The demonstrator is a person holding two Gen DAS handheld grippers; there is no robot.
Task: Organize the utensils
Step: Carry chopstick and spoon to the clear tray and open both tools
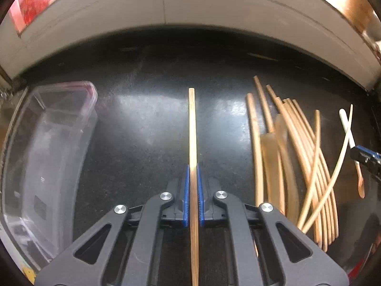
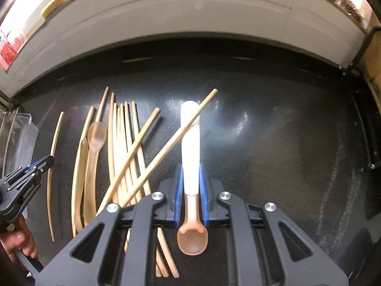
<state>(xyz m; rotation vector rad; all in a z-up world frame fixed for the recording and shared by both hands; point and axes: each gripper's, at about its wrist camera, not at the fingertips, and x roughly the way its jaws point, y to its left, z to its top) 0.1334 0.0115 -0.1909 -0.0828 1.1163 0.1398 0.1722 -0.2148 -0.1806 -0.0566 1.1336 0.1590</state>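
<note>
On the dark countertop (image 1: 147,119), in front of a pale backsplash, a loose pile of bamboo chopsticks (image 1: 307,162) lies beside two translucent amber spoons (image 1: 273,157), their handles roughly parallel. In the left wrist view the left gripper (image 1: 193,183) has its blue pads pressed against a single chopstick (image 1: 192,128), which runs straight up between the jaws and points toward the back wall. To its left stands a clear plastic container (image 1: 47,157), apparently with nothing in it; a dark sticker shows on its near wall, but the printing is too small to read.

In the right wrist view the right gripper (image 2: 191,186) is pinching a spoon with a white handle (image 2: 190,143); the pinkish bowl of the spoon hangs toward the camera, below the pads, and the white end points away. One chopstick lies slanted across that white handle. The pile sits just left of this gripper, with the two amber spoons at its left side. At the far left edge a hand (image 2: 16,240) grips the other tool, whose black frame carries white lettering, too blurred to make out. Red packaging with blurred print shows in the top left corner of both views.
</note>
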